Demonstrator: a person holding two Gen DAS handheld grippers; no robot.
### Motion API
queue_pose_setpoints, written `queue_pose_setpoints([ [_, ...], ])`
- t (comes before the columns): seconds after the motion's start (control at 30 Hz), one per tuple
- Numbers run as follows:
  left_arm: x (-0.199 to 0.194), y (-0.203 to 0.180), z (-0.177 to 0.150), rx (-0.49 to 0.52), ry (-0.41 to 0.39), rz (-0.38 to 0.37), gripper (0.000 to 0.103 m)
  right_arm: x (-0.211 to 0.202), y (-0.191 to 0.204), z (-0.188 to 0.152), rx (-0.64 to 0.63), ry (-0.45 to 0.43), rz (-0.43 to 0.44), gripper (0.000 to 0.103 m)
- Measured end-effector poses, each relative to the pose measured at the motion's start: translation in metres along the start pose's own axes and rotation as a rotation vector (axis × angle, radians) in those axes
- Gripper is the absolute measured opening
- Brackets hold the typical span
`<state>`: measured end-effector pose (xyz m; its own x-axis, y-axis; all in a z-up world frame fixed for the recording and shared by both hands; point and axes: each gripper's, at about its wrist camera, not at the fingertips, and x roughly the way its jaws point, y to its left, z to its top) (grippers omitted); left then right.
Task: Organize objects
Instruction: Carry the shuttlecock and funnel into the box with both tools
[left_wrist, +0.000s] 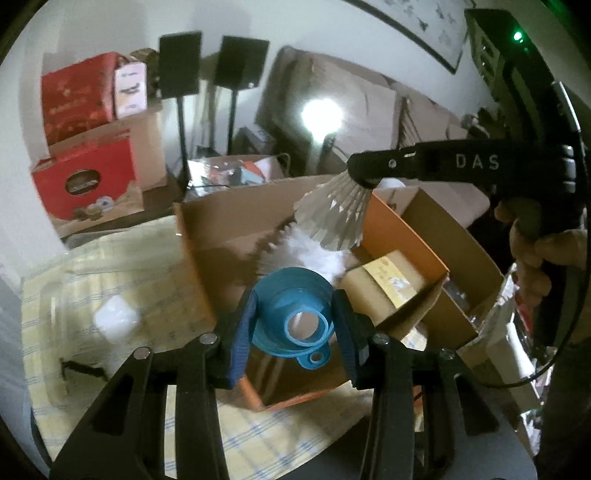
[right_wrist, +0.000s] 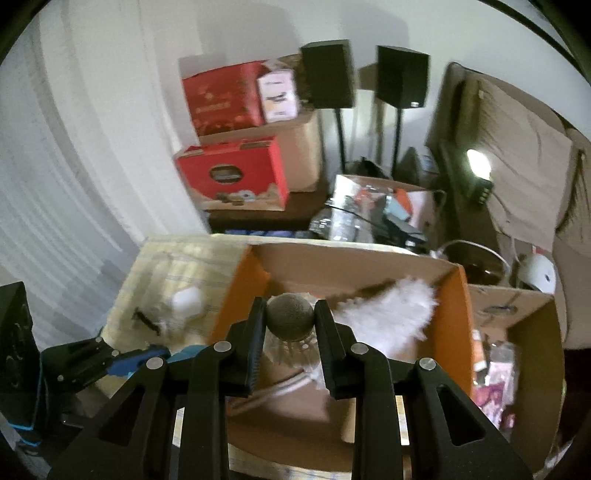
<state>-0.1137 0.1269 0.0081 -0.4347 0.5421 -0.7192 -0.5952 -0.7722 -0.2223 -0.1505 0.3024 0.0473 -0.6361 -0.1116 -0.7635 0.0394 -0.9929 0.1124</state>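
Observation:
My left gripper (left_wrist: 293, 317) is shut on a blue collapsible funnel (left_wrist: 291, 314) and holds it above the orange cardboard box (left_wrist: 199, 240). My right gripper (right_wrist: 290, 317) is shut on the cork of a white shuttlecock (right_wrist: 290, 317), also over the orange box (right_wrist: 236, 284). In the left wrist view the right gripper (left_wrist: 364, 177) comes in from the right with the shuttlecock (left_wrist: 332, 214) hanging skirt-down over the box. A white fluffy feather duster (right_wrist: 388, 314) and a tan packet (left_wrist: 384, 288) lie inside the box.
A brown cardboard box (left_wrist: 454, 251) with small items stands right of the orange one. A yellow checked cloth (left_wrist: 110, 280) bears a white cube (left_wrist: 116, 321) and a small black clip (left_wrist: 79, 367). Red boxes (right_wrist: 232, 173) and black speakers (right_wrist: 328, 74) stand behind.

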Motion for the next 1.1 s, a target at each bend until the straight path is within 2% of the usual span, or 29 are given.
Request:
queue_pose_setpoints([
  [0.23,0.037,-0.028,0.001,0.042,0.054,-0.015,0.038,-0.001,-0.052,-0.014,0.074,0.006,-0.075,0.026],
  [0.47,0.076,-0.043,-0.002,0.076,0.128,-0.016,0.038,0.016,-0.099,-0.028,0.144,0.025,-0.145,0.026],
  [0.7,0.100,-0.050,-0.007,0.109,0.179,0.005,0.033,0.040,-0.130,-0.041,0.190,0.054,-0.185,0.026],
  [0.93,0.115,-0.052,-0.012,0.108,0.222,-0.003,0.033,0.059,-0.141,-0.050,0.198,0.098,-0.190,0.026],
  [1.03,0.117,-0.048,-0.013,0.086,0.225,-0.009,0.042,0.071,-0.142,-0.055,0.189,0.129,-0.193,0.026],
  [1.1,0.114,-0.045,-0.013,0.070,0.221,-0.016,0.052,0.076,-0.142,-0.058,0.188,0.141,-0.197,0.026],
])
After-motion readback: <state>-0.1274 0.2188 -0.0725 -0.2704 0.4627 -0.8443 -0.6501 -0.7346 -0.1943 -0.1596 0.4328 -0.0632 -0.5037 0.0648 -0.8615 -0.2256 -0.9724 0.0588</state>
